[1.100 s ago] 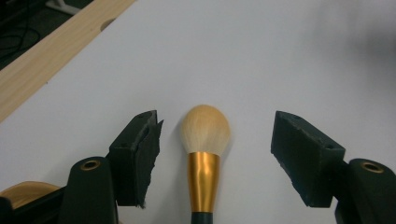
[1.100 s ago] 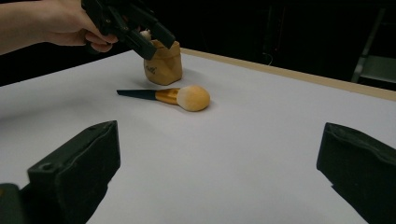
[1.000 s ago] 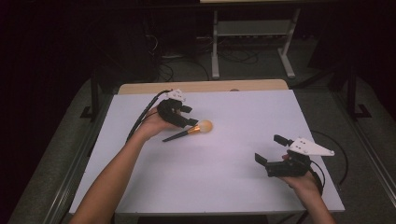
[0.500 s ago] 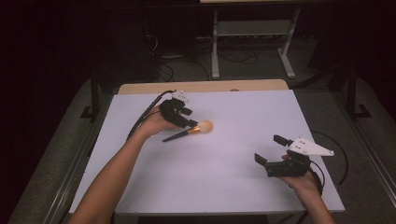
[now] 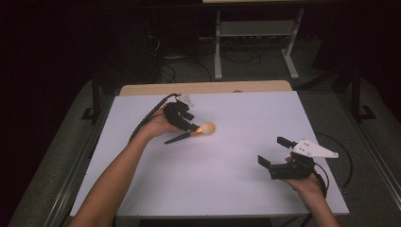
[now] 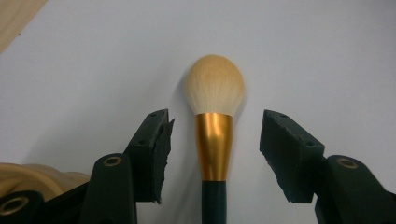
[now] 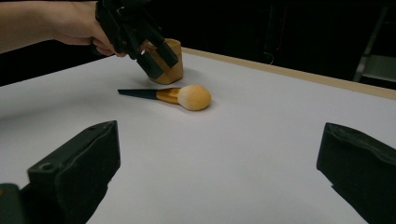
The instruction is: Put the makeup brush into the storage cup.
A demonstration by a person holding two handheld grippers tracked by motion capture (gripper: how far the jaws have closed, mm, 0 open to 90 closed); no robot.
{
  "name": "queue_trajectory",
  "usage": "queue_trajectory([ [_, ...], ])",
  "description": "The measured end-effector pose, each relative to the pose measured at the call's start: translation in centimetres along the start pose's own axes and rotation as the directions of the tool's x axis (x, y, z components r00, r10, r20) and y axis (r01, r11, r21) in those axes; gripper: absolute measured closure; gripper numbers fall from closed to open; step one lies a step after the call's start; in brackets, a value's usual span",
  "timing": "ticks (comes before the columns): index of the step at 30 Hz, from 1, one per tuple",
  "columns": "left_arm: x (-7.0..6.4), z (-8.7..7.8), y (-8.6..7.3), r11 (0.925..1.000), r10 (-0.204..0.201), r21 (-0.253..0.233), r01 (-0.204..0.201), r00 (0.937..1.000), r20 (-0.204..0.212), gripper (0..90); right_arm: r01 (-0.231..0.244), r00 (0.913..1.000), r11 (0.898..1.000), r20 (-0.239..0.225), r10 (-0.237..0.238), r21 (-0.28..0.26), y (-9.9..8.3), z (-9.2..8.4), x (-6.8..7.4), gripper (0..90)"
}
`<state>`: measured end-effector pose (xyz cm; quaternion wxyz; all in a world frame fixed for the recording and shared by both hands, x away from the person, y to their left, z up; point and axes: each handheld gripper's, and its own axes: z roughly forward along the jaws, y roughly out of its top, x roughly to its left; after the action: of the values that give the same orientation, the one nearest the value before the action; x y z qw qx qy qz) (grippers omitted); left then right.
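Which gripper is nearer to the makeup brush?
Left. The left gripper hangs over the makeup brush, open jaws either side of its gold ferrule; the right gripper waits far across the table.

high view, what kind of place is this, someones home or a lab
Probably a lab or recording setup, not a home: a bare white-topped table, loose cables on the dark floor, and a grey metal stand behind.
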<state>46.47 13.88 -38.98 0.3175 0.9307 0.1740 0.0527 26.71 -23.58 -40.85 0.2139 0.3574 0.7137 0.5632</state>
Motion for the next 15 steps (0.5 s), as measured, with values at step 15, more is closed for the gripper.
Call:
queue_trajectory([
  [15,-0.4,1.9,0.1,0.9948,0.031,0.097,-0.03,0.9995,-0.003,50.5,0.0,1.0,1.0,-0.001,0.0,0.005,0.0,0.0,0.0,0.0],
])
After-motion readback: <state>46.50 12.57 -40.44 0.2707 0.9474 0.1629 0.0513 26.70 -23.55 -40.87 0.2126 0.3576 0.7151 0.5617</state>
